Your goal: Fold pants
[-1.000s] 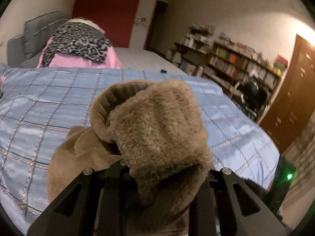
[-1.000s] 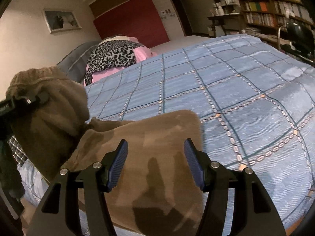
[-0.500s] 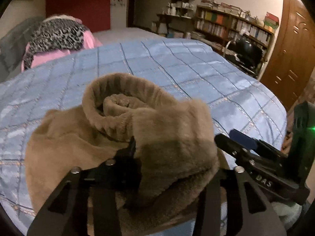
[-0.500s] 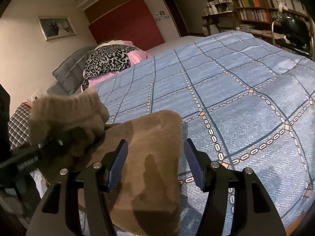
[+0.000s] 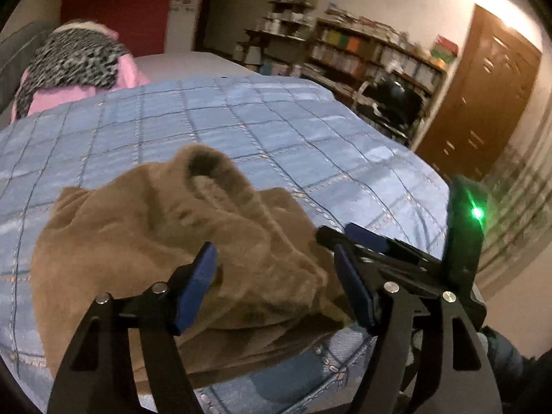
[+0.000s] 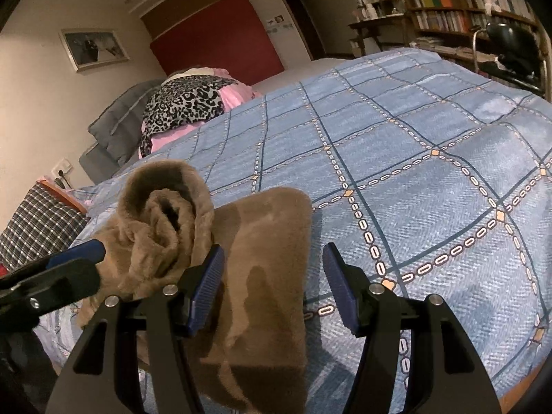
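Brown fleece pants [image 5: 179, 241] lie bunched on the near part of the bed [image 5: 276, 131], on its blue checked bedspread [image 6: 431, 172]. In the right wrist view they sit as a flat folded slab [image 6: 269, 262] with a rumpled ribbed cuff [image 6: 162, 207] heaped on its left side, opening facing up.

Left gripper [image 5: 276, 283]: fingers have just been opening and now stand apart, released. Blue pads [image 5: 198, 286] flank the near edge of the cloth; pants fabric lies between them but neither pad presses on it. From the right wrist view the left gripper [image 6: 82, 255] shows at the left edge, just beside the cuff heap.

Right gripper [image 6: 272, 283]: fingers apart, released, nothing clamped. Left pad [image 6: 207, 283] sits over the brown slab, right pad [image 6: 339, 286] over bare bedspread; the slab's right edge runs between them. Whether the left pad touches the cloth, cannot tell. In the left wrist view the right gripper [image 5: 348, 238] comes in from the right, tips at the pants' right edge, with a green light [image 5: 477, 212] on its body.

Far end of bed: leopard-print cloth [image 6: 186, 103] over pink fabric [image 6: 238, 96], grey pillow [image 6: 120, 120] beside it. Bookshelves [image 5: 372, 55] and a brown door [image 5: 483, 110] behind. Plaid fabric [image 6: 38, 227] at lower left of the right wrist view. Left wrist view is motion-blurred.
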{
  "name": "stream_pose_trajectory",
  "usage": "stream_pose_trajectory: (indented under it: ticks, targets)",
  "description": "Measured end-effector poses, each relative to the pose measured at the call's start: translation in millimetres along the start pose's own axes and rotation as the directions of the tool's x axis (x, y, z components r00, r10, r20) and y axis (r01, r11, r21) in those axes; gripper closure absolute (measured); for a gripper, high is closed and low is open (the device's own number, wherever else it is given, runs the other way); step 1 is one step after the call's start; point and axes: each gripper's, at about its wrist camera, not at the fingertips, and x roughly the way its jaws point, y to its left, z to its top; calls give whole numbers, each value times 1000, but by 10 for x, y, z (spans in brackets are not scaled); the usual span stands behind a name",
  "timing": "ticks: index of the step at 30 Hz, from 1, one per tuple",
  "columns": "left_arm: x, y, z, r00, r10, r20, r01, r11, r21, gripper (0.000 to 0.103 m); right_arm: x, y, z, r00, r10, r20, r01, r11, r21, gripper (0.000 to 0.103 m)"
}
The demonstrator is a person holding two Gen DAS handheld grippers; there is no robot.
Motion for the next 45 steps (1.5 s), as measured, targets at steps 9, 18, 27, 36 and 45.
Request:
stream_pose_trajectory:
  ticks: [9,18,27,36,45]
  targets:
    - [-100,633,-58,991,130,-3,-129,981,-145,31,-84,110,3,998,70,-4,-70,998,6,44]
    - [-128,775,-153,992,125,-9,-124,979,-164,31,-64,491,230,975,222,-19,-222,973,-65,44]
    - [-142,927,-208,991,133,-12,-132,972,-196,30,361,811,130,960,217,-178,-239,964,-113,73]
    - [-195,1105,-148,989,147,14,-140,965,-222,29,-143,841,102,941,306,-146,-321,943,-87,87]
    - [-11,948,-88,993,114,12,-110,981,-162,29,-186,645,-246,967,176,-187,-194,977,-84,90]
